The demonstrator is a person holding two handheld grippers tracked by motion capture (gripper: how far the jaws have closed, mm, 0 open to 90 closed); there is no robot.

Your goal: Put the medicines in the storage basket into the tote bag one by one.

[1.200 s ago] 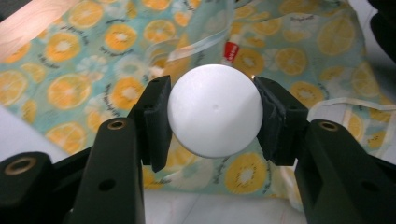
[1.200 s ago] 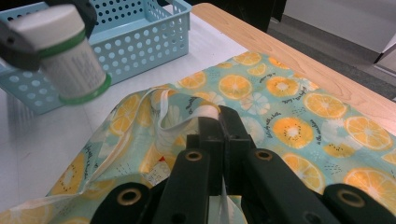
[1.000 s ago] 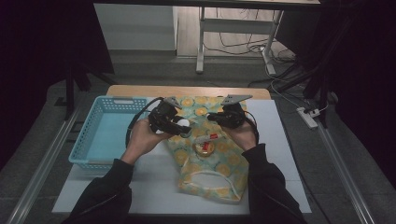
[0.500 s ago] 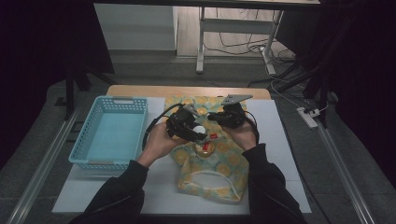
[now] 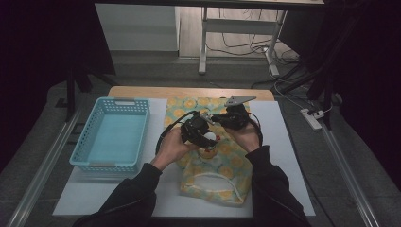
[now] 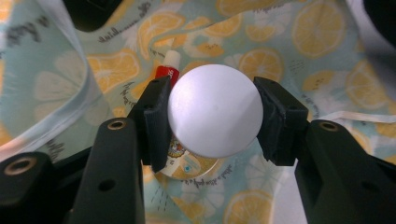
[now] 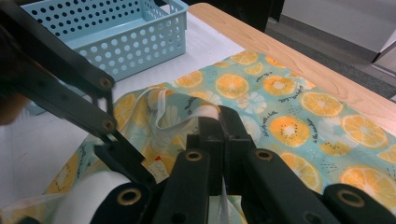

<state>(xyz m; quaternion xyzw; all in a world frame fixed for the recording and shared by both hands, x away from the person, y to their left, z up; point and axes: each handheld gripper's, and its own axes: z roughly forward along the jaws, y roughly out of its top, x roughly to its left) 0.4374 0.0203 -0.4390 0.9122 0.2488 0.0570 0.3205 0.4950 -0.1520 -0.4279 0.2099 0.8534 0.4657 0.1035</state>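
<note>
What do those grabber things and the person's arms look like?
Each hand-held gripper is black: the left one and the right one. Their jaws are chunky black bars with round brass-coloured screw holes and blocky pads. A black cable loops from the left one. A grey three-cornered plate tops the right one. The person wears dark long sleeves.

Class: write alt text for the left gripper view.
The left gripper clamps a white ball between its two black jaws, above a lemon-print fabric bag. A red-and-white tube and a round printed lid lie beneath.
</note>
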